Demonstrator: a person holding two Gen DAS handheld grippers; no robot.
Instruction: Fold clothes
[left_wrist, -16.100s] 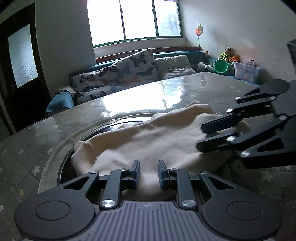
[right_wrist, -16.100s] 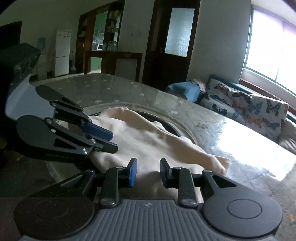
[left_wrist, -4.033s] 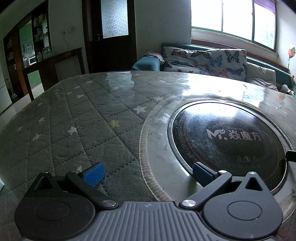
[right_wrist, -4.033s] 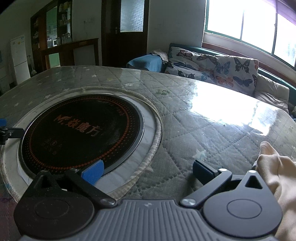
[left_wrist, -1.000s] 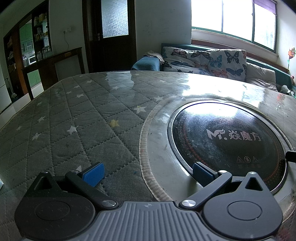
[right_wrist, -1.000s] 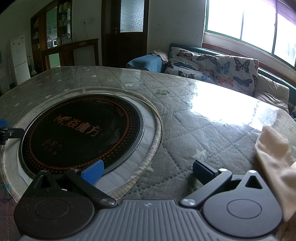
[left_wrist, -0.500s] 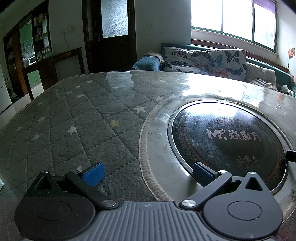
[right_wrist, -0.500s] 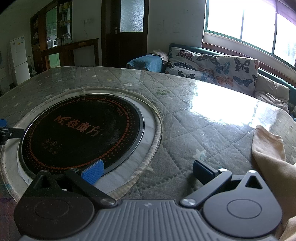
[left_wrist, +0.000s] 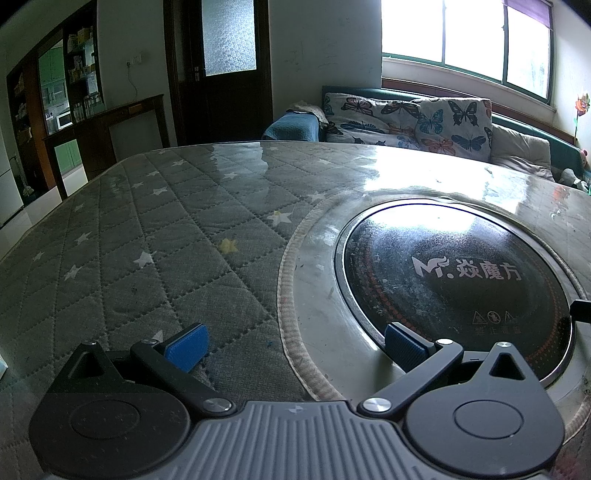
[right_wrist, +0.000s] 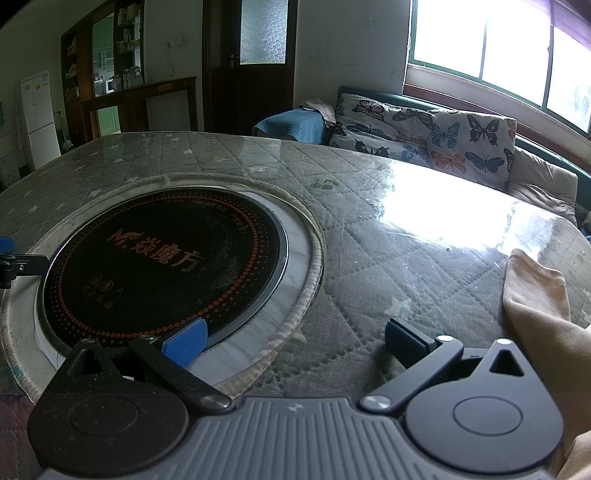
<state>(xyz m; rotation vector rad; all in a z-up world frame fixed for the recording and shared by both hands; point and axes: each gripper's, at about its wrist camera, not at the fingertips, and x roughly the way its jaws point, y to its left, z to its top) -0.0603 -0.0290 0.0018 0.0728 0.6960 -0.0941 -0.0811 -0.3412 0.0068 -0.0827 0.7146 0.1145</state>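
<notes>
Here, left gripper (left_wrist: 293, 343) and right gripper (right_wrist: 293, 341) spread wide, empty, low over a quilted table (left_wrist: 147, 236); cream cloth (right_wrist: 535, 295) just right of the right gripper.

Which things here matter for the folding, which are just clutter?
Job:
- cloth, beige, at the right edge of the right wrist view
- left gripper, open, empty
- right gripper, open, empty
- table

Lying about:
- hotplate set in the table
- sofa
- cushions
- fridge
</notes>
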